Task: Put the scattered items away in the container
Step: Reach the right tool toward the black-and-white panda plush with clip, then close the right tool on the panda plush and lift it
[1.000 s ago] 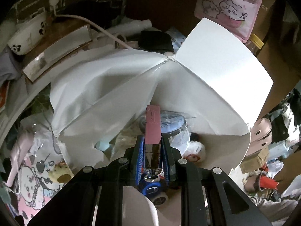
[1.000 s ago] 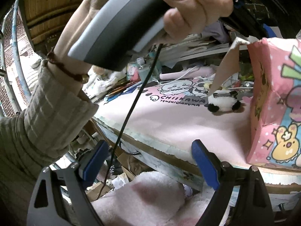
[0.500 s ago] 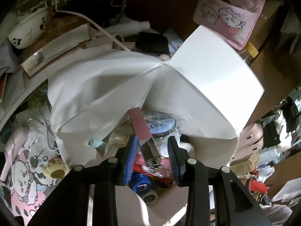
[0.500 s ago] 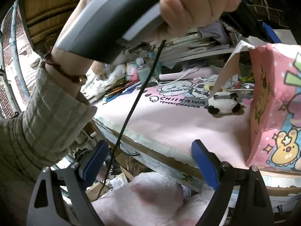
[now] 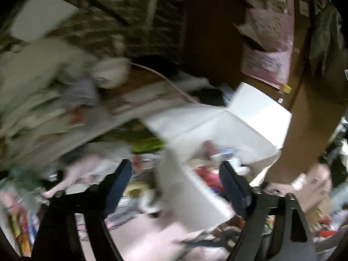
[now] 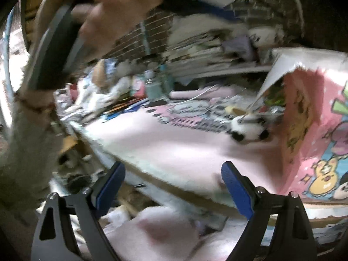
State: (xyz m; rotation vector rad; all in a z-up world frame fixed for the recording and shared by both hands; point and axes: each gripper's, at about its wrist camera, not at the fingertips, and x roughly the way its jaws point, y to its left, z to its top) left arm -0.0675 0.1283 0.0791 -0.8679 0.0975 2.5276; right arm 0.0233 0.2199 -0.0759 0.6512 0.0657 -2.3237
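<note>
The container is a box with white inner flaps (image 5: 237, 119) and a pink cartoon-printed outside (image 6: 315, 130). Several items lie inside it, among them the pink stick (image 5: 208, 146), blurred. My left gripper (image 5: 176, 187) is open and empty, up and to the left of the box opening, over its near flap. My right gripper (image 6: 174, 187) is open and empty, low in front of the table edge. A small panda plush (image 6: 248, 128) lies on the pink mat (image 6: 174, 143) beside the box. Both views are motion-blurred.
The left hand with its gripper handle (image 6: 71, 32) fills the upper left of the right wrist view. Bottles (image 6: 154, 84) and clutter stand at the back of the table. A stack of books and papers (image 5: 54, 108) lies behind the box. A pink fluffy cloth (image 6: 165, 235) lies below the table edge.
My left gripper let go of the pink stick into the box, opened wide, and swung up and left away from the opening. The right gripper stayed open and shifted slightly.
</note>
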